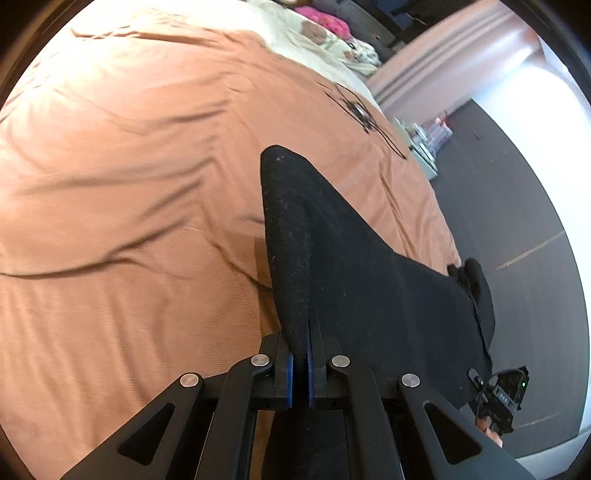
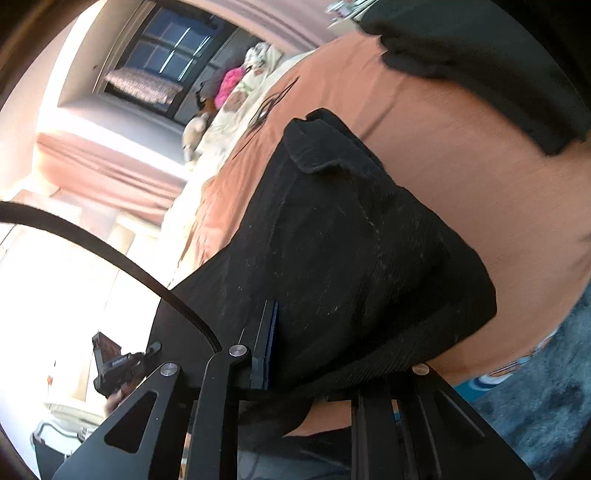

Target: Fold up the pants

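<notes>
my left gripper (image 1: 300,354), a black two-finger tool with blue pads, is pinched nearly shut on an edge of the black, coarse-knit fabric pants (image 1: 354,266), which rise in a peak from its jaws and drape away to the right over the wrinkled terracotta-orange bedspread (image 1: 129,184). in the left wrist view the cloth hangs lifted off the bed, its far end running towards my right gripper (image 1: 504,397), glimpsed at the lower right edge above the dark grey floor (image 1: 509,206).

from the right wrist view, my right gripper (image 2: 314,354) is closed down on a thick bunch of the same pants (image 2: 351,240); only the left finger with its blue pad (image 2: 272,343) shows, pressed against the cloth, while the other finger is buried under the fabric. the pants bulge forward over the orange cover (image 2: 480,177), a folded hem standing at the top. my left gripper (image 2: 122,365) appears small at the lower left, against bright window light.

beyond the bed lie a pale floral quilt (image 1: 332,40) and a bright pink fluffy cushion (image 1: 328,18), with pinkish curtains (image 2: 110,162) behind.
</notes>
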`<state>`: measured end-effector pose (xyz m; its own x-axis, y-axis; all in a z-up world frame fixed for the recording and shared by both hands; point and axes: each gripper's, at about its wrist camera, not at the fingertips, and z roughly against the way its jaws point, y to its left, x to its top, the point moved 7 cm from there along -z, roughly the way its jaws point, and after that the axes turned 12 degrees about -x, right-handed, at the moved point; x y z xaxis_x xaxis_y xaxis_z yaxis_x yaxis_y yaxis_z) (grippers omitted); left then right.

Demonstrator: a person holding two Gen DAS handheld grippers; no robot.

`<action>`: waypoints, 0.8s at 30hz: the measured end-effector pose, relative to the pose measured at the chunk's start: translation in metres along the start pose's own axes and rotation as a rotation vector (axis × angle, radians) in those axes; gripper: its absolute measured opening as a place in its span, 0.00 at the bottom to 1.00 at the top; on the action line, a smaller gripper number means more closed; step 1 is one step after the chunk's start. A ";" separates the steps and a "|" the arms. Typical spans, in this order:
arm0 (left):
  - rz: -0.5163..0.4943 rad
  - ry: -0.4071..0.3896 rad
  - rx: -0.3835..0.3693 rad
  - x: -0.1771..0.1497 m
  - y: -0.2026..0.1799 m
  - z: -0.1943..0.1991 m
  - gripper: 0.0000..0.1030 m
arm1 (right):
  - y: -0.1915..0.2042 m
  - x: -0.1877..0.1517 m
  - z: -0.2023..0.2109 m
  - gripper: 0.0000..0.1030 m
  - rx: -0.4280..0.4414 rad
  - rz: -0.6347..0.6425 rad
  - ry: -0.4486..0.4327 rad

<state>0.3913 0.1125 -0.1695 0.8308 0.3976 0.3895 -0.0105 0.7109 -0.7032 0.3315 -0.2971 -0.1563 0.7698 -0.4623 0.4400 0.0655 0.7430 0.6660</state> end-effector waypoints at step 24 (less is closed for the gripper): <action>0.138 -0.184 0.123 0.029 0.139 0.134 0.05 | 0.138 -0.042 -0.101 0.18 0.030 0.285 0.212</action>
<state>0.3399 0.3008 -0.1763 0.7016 0.5868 0.4043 -0.1939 0.7032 -0.6841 0.3725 -0.1268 -0.1439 0.8694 -0.1257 0.4778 -0.1868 0.8117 0.5534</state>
